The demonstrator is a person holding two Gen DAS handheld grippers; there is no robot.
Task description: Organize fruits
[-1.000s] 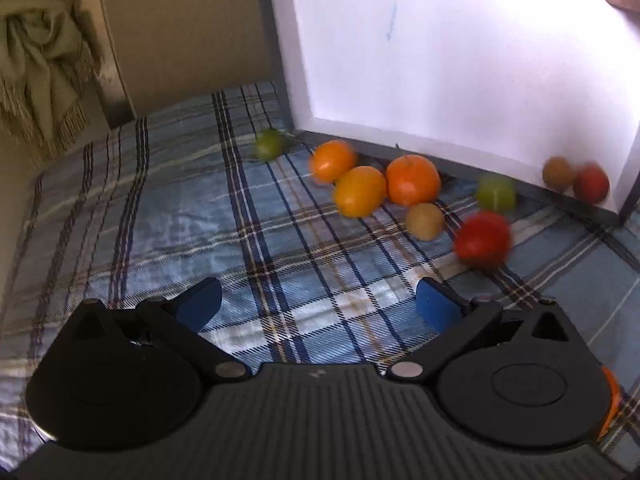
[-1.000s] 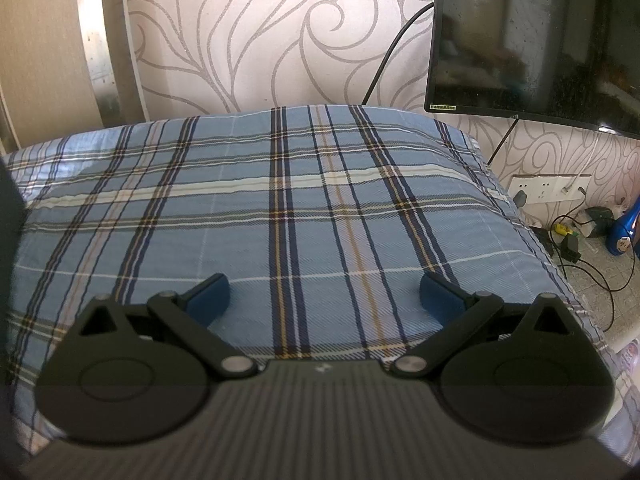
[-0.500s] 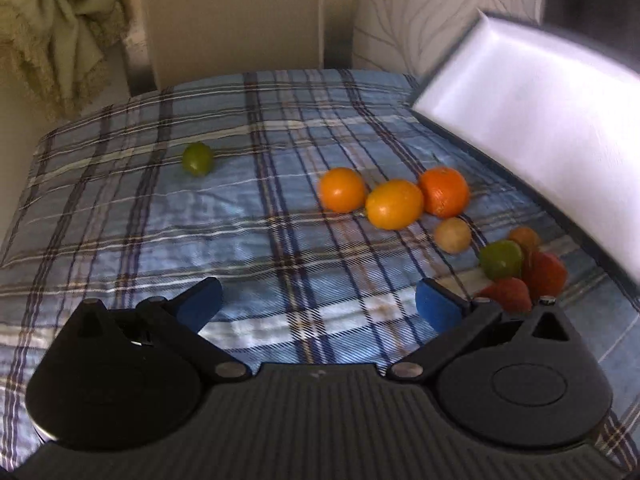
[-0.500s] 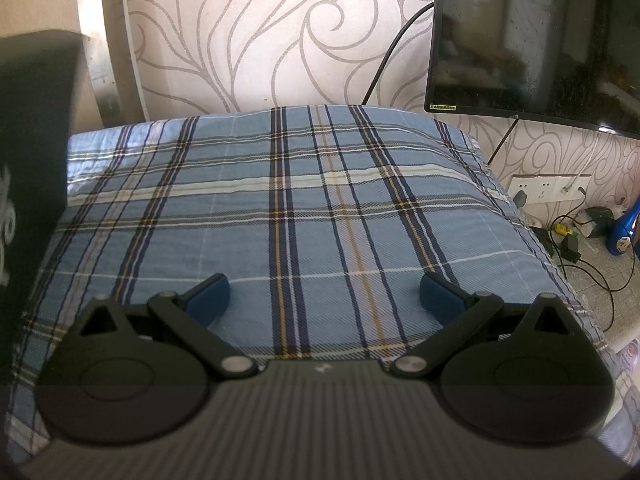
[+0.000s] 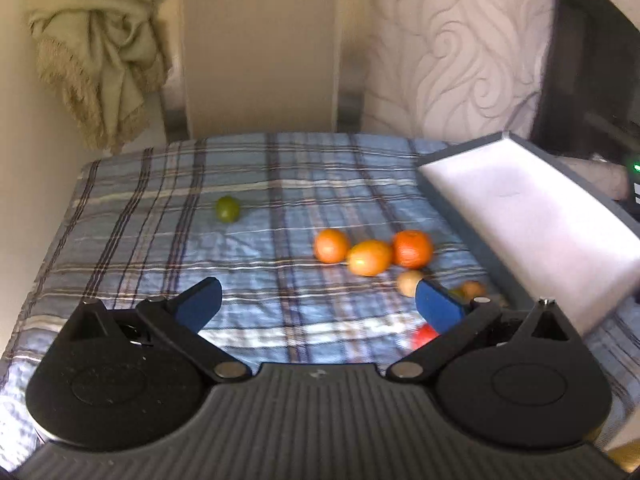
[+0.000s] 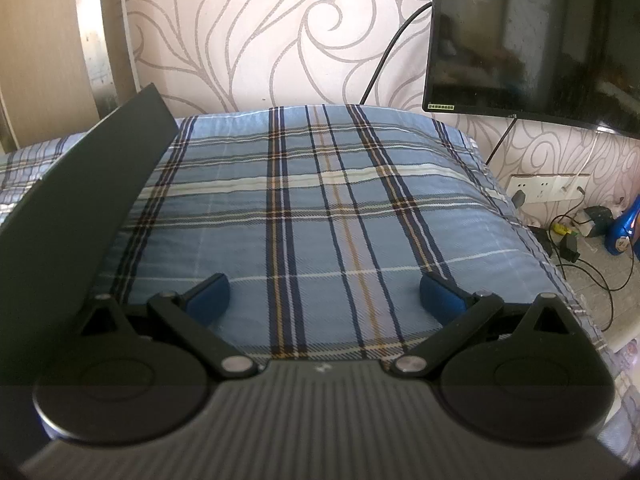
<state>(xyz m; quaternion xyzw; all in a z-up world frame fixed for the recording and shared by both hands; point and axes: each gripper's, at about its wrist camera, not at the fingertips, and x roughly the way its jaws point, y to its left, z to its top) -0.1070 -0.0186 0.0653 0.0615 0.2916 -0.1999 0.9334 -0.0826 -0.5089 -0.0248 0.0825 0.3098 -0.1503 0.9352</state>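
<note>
Since a second ago the tray [image 5: 532, 216] has swung from standing on edge over the fruit to lying low at the right of the plaid bedspread [image 5: 160, 240], and the fruit that was rolling out of it now lies scattered on the cloth. Three oranges [image 5: 370, 257] sit touching in a row near the middle. A small tan fruit [image 5: 408, 283] lies just beside them, toward the left gripper [image 5: 318, 306]. A green lime [image 5: 228, 209] rests well apart to the left. A red fruit [image 5: 424, 336] and a small orange-brown one [image 5: 473, 289] are partly hidden behind the left gripper's right finger, close to the tray's dark wall.

In the right wrist view the tray's dark underside [image 6: 80, 216] rises tilted at the left, blocking that part of the bed. A dark monitor [image 6: 532, 40] hangs on the patterned wall, with sockets and cables [image 6: 560, 216] below.

Both the left gripper and the right gripper [image 6: 324, 292] hover above the bedspread with jaws spread wide, gripping nothing.
</note>
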